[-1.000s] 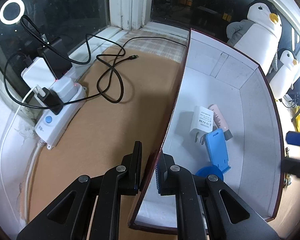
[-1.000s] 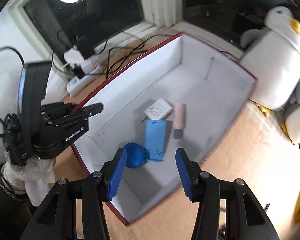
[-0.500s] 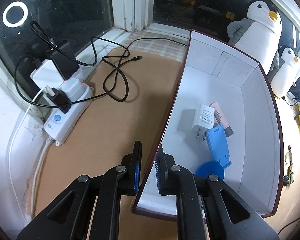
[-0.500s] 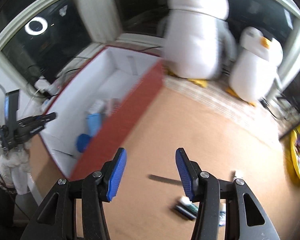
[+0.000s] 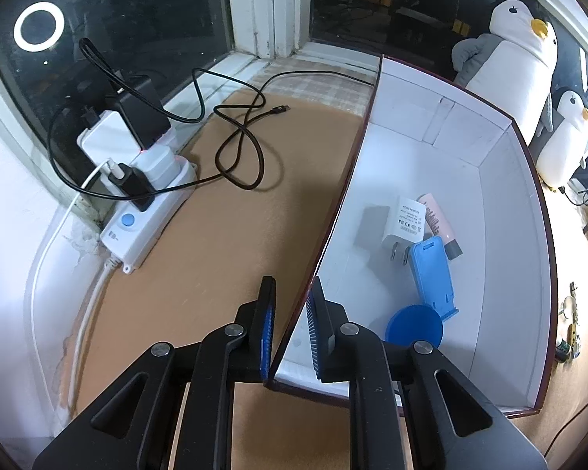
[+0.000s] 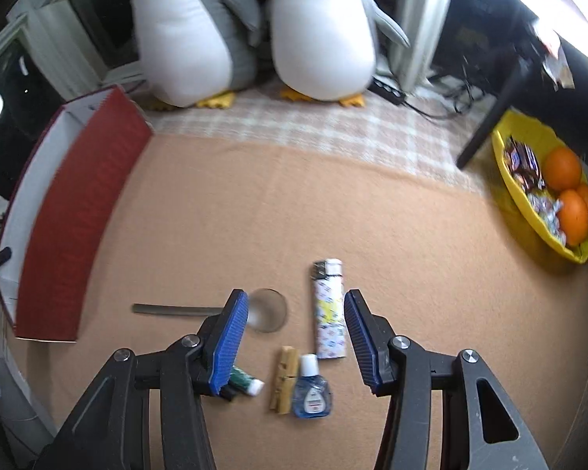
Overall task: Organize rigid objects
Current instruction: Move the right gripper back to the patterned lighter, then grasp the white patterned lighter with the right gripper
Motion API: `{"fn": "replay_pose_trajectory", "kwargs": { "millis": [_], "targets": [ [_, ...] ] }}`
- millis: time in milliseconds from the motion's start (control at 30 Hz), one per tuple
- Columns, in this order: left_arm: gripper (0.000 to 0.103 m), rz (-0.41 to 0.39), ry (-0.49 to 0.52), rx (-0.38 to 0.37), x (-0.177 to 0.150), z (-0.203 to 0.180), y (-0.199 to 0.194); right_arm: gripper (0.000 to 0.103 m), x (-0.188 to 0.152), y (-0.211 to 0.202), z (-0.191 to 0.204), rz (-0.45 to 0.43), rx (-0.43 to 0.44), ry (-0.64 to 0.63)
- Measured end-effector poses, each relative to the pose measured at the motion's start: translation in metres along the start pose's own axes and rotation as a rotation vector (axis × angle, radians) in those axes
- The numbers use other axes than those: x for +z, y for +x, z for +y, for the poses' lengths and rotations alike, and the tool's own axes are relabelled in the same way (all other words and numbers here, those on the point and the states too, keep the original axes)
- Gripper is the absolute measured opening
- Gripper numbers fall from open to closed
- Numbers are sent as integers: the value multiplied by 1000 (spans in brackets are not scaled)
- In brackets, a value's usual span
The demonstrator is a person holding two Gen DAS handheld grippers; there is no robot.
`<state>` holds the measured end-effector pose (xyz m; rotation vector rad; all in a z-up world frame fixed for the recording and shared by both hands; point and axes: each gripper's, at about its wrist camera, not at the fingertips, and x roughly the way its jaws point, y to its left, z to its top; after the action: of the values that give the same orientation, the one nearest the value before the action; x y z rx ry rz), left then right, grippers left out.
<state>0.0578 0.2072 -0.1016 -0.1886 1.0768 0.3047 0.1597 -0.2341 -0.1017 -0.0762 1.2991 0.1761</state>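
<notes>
Left gripper (image 5: 290, 329) straddles the box (image 5: 501, 211) wall, jaws opening, pads barely clear. Right gripper (image 6: 296, 337) hangs open and empty over the lighter (image 6: 328, 309) on the surface (image 6: 411, 235); best to centre on its long sides before closing. The adapter (image 5: 405, 221) in the box reads "AC/DC ADAPTER", "FC", "CE".

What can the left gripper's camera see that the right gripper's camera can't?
Only the left wrist view shows inside the box: a white charger, a blue stand, a blue lid, plus the power strip. The left gripper straddles the box wall, jaws opening.

Only the right wrist view shows the spoon, lighter and eye-drop bottle.

Both show the box and the penguins.
</notes>
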Motion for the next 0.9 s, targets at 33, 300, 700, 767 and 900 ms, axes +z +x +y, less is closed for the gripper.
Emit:
{"fn": "replay_pose_trajectory", "kwargs": {
  "millis": [33, 300, 700, 767, 900],
  "targets": [
    [16, -1, -1, 4, 0, 0, -1, 47, -1, 5, -7, 8, 2, 13],
    [17, 0, -10, 18, -4, 1, -4, 46, -8, 35, -22, 70, 9, 45],
    [19, 1, -17, 29, -6, 2, -5, 33, -10, 59, -27, 125, 9, 46],
    [18, 1, -17, 28, -6, 2, -5, 31, -10, 58, -27, 124, 1, 38],
    [19, 2, -17, 27, -7, 2, -5, 21, -8, 61, -24, 129, -19, 29]
  ]
}}
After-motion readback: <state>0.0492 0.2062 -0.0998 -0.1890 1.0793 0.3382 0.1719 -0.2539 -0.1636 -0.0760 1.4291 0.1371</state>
